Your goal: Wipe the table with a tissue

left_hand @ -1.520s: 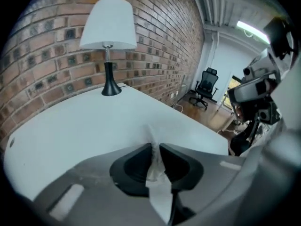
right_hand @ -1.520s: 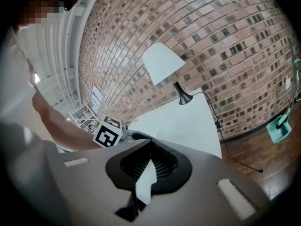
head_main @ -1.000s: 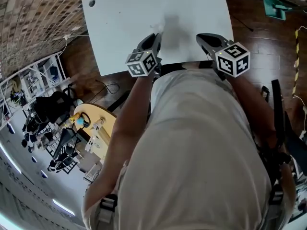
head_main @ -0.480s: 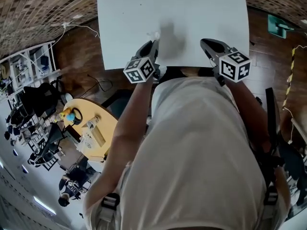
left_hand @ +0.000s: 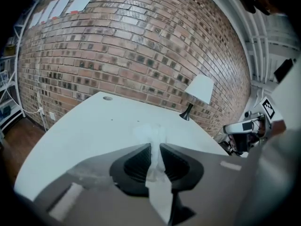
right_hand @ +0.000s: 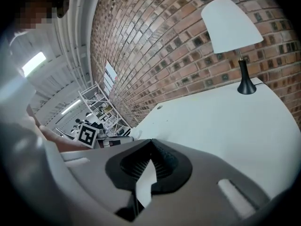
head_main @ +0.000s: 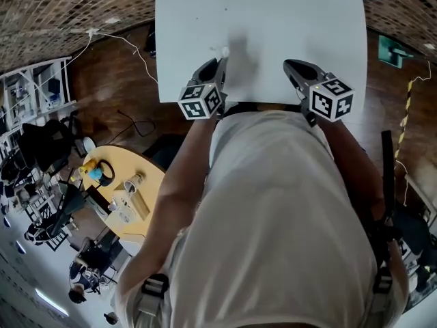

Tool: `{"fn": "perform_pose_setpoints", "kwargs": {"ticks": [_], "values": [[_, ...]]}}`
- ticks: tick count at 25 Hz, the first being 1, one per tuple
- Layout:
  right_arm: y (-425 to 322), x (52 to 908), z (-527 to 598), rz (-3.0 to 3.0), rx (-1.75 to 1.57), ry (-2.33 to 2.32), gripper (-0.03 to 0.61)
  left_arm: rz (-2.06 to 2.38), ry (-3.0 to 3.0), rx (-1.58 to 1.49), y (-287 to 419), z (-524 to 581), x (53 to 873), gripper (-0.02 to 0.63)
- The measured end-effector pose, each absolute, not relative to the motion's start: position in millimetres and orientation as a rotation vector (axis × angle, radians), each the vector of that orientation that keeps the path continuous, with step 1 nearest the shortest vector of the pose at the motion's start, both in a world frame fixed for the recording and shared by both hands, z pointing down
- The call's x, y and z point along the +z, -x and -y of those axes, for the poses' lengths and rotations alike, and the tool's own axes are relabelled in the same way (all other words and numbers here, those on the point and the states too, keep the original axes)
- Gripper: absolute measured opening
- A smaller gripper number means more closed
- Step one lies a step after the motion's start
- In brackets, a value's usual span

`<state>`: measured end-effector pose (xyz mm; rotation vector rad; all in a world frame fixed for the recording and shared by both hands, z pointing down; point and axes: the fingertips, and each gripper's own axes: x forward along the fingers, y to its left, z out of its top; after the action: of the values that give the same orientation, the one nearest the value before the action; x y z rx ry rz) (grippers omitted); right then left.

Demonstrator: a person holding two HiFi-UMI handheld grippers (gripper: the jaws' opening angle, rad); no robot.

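The left gripper (left_hand: 155,145) has its jaws pinching a white tissue (left_hand: 151,132). The tissue is thin and crumpled, bunched into a soft wad ahead of the tips, with a flat strip trailing back between the pads, and it sits over the near part of the white worktop (head_main: 273,19). The right gripper (right_hand: 150,141) has its jaws pressed together at the tips with nothing between them.

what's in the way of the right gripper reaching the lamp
Probably nothing: only open table lies between the right gripper and the lamp on the far side. It may be a stretch, though, and its jaws are shut.
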<state>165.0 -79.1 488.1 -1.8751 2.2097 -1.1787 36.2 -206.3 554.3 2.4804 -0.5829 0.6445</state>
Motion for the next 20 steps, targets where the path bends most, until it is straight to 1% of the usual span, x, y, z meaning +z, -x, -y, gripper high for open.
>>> {"fn": "perform_pose_setpoints", "kwargs": {"ticks": [10, 20], "values": [[-124, 485, 136, -2.174, -1.153, 1.948, 0.006, 0.541, -2.472, 0.614, 8, 265, 562, 0.064], [-99, 483, 152, -2.121, -1.162, 2.02, 0.006, 0.523, -2.449, 0.608, 44, 295, 567, 0.064]]}}
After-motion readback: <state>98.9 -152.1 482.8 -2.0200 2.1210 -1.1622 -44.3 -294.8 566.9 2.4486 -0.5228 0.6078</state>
